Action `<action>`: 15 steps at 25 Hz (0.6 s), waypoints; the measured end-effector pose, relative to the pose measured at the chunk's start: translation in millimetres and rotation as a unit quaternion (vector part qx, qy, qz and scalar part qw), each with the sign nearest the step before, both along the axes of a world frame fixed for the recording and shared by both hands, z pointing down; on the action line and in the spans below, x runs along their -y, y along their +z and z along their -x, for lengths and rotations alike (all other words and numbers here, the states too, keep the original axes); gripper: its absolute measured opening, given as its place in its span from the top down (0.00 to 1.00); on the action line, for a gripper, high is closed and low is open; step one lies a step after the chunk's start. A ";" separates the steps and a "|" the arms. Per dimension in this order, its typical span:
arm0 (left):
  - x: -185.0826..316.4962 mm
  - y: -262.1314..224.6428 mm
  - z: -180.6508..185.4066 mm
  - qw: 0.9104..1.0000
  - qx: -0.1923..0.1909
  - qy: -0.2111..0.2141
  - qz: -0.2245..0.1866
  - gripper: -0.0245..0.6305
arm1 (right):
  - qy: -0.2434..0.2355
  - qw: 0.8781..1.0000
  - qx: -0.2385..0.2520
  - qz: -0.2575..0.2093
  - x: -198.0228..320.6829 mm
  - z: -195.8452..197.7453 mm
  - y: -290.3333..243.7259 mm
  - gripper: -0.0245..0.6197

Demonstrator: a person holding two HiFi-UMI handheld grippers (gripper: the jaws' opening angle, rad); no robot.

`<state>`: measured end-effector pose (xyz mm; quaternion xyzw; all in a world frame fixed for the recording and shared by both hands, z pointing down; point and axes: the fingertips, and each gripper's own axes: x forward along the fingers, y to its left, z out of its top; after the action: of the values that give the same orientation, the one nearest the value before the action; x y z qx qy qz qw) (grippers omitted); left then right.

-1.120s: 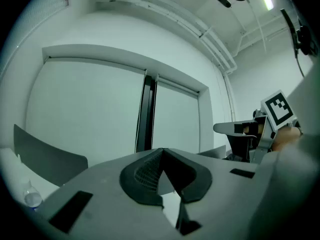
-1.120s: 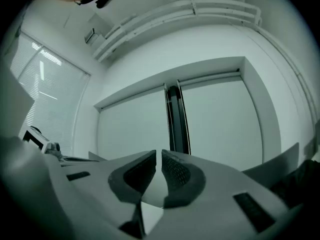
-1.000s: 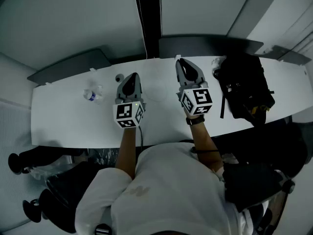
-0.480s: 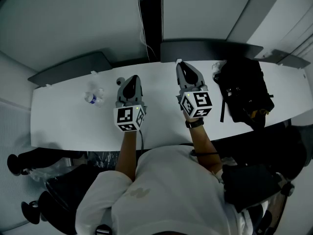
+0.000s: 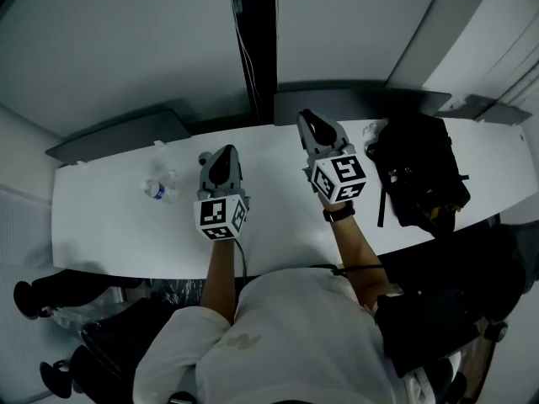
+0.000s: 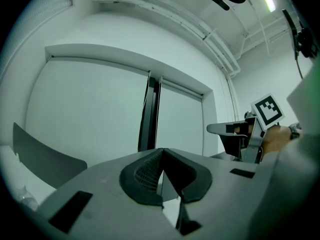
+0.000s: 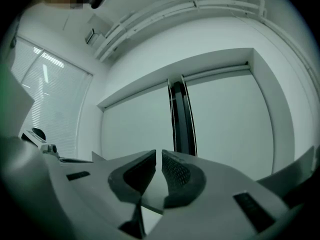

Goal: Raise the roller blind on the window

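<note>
The roller blind point(image 5: 126, 40) is down over both window panes, pale grey on each side of a dark middle post point(image 5: 257, 49). Thin pull cords point(image 7: 173, 119) hang along that post. My left gripper point(image 5: 222, 156) is over the white table point(image 5: 109, 217), aimed at the window, shut with nothing in it; its tips point(image 6: 161, 152) meet. My right gripper point(image 5: 308, 122) is held a little farther forward, near the post's foot. A narrow gap shows between its pads point(image 7: 175, 171), with only the blind behind. It touches no cord.
A black bag point(image 5: 421, 171) lies on the table's right end. A crumpled clear bottle point(image 5: 158, 188) lies at the left. Dark chair backs point(image 5: 126, 129) point(image 5: 358, 103) stand between table and window. The right gripper's marker cube point(image 6: 267, 111) shows in the left gripper view.
The left gripper has drifted slightly back toward the person; the right one has turned a little leftward. Neither gripper's jaws have changed.
</note>
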<state>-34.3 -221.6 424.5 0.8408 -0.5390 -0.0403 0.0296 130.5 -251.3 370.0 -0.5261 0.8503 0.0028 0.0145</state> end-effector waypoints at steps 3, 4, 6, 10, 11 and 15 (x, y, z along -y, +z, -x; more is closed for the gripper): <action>15.2 -0.7 0.7 1.000 -0.001 -0.002 0.003 0.96 | -0.019 1.000 -0.020 -0.007 27.8 4.6 -12.3 0.90; 20.7 -0.6 1.5 1.000 -0.001 -0.004 0.005 0.96 | -0.026 0.999 -0.026 -0.009 38.8 7.2 -15.0 0.90; 32.6 0.3 3.6 1.000 0.000 -0.007 0.008 0.96 | -0.041 0.999 -0.033 -0.010 65.3 12.5 -19.1 0.90; 60.8 1.8 7.1 1.000 -0.001 -0.013 0.015 0.96 | -0.073 0.996 -0.040 -0.014 132.4 18.2 -34.6 0.90; 69.2 2.7 7.2 1.000 0.000 -0.014 0.017 0.96 | -0.079 0.996 -0.040 -0.017 150.2 18.3 -40.3 0.90; 105.7 9.5 4.6 0.999 0.003 -0.017 0.028 0.96 | -0.095 0.995 -0.036 -0.024 224.5 17.8 -57.8 0.90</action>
<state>-38.9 -327.3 433.9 0.8307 -0.5540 -0.0230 0.0505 112.7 -475.7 312.1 -0.4415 0.8963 0.0404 -0.0031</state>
